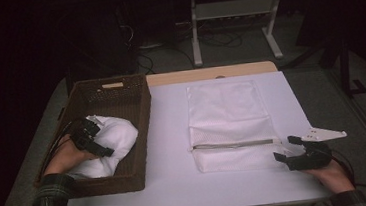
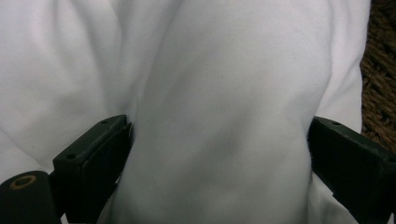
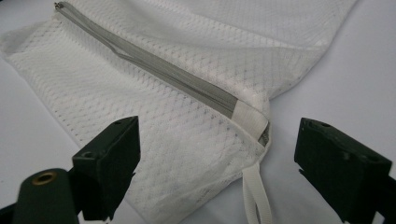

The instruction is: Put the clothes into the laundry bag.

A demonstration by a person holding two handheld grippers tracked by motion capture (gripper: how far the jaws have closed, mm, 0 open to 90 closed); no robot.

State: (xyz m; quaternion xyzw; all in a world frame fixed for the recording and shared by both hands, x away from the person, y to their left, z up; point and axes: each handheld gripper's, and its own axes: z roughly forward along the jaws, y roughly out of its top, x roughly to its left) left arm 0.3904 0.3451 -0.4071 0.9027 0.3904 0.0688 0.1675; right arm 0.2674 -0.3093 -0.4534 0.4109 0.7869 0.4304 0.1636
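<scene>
At the left, a brown wicker basket (image 1: 115,91) holds a bunched white cloth (image 1: 116,136); the left gripper (image 2: 217,154) straddles a fold of it, its 2 jaws wide apart, pressing both sides. Right of it, a white mesh bag (image 1: 228,124) lies flat on the table (image 1: 167,149). The right gripper (image 3: 217,168) sits gaping, holding nothing, at the bag's near right corner.
</scene>
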